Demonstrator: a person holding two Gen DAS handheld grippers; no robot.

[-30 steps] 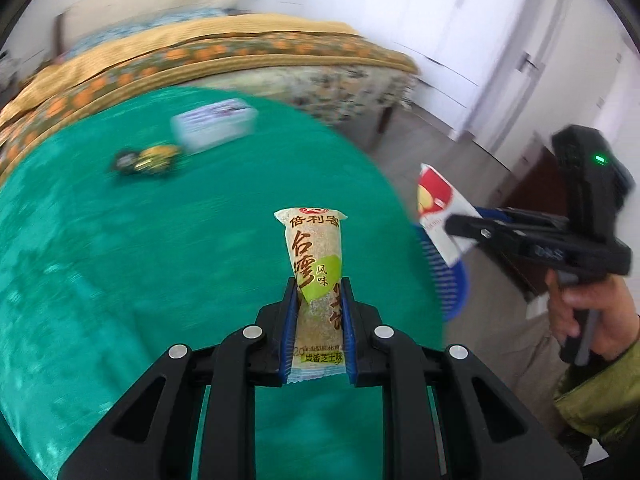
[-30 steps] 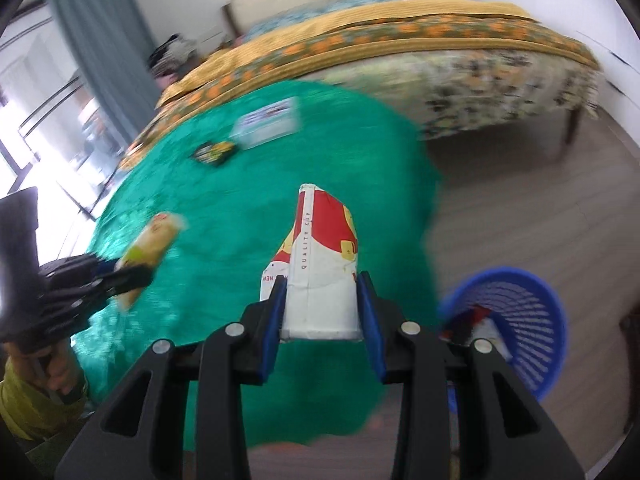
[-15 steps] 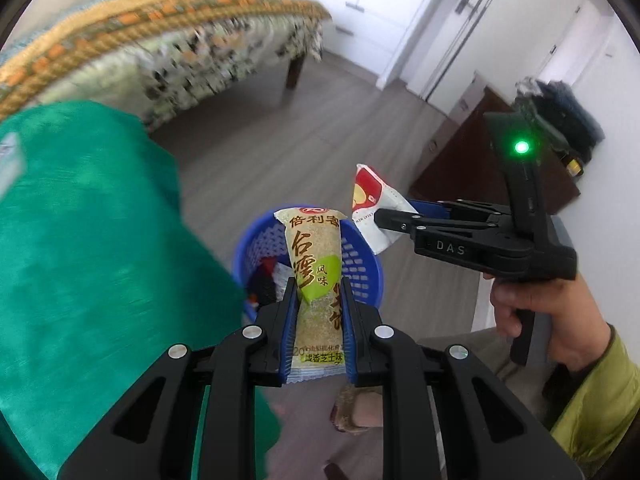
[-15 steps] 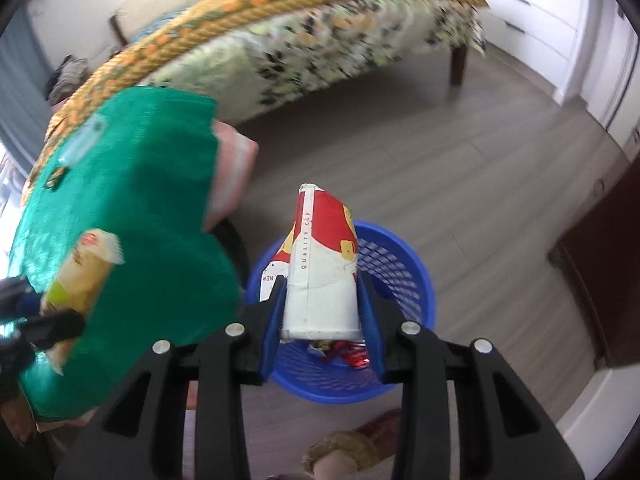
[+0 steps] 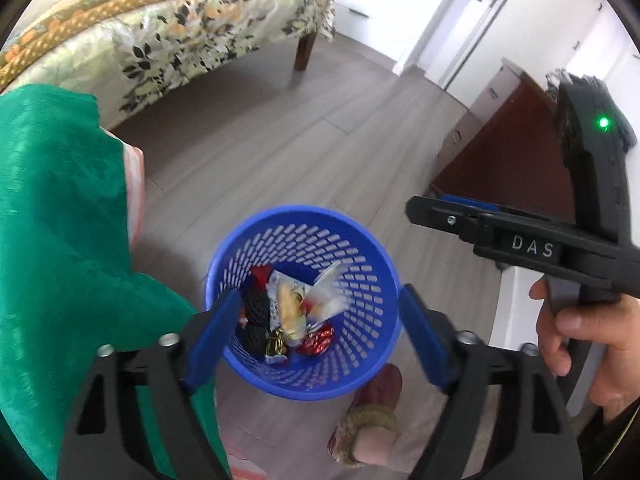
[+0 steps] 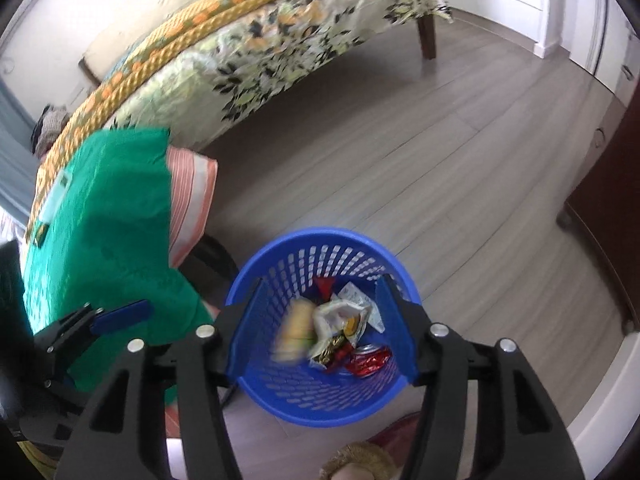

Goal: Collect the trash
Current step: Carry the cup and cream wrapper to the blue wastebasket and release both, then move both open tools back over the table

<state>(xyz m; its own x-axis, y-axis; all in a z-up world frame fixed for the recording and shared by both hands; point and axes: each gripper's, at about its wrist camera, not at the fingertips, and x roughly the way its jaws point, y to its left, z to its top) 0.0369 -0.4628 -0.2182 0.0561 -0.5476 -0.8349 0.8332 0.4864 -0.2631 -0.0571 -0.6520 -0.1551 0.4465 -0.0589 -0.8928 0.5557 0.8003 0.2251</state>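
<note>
Both grippers, left [image 5: 316,316] and right [image 6: 320,320], point down over the bin [image 5: 362,240], jaws opening, empty; the wrappers they gripped earlier now lie inside.

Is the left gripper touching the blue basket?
Cannot tell. In the left wrist view the left gripper, jaws opening and empty, frames the blue basket, seemingly above its rim, but overlap hides any gap or contact.

Black gripper [image 5: 316,320] frames, blue pads [image 5: 212,336], silver screws, white "DAS" lettering, green light.
</note>
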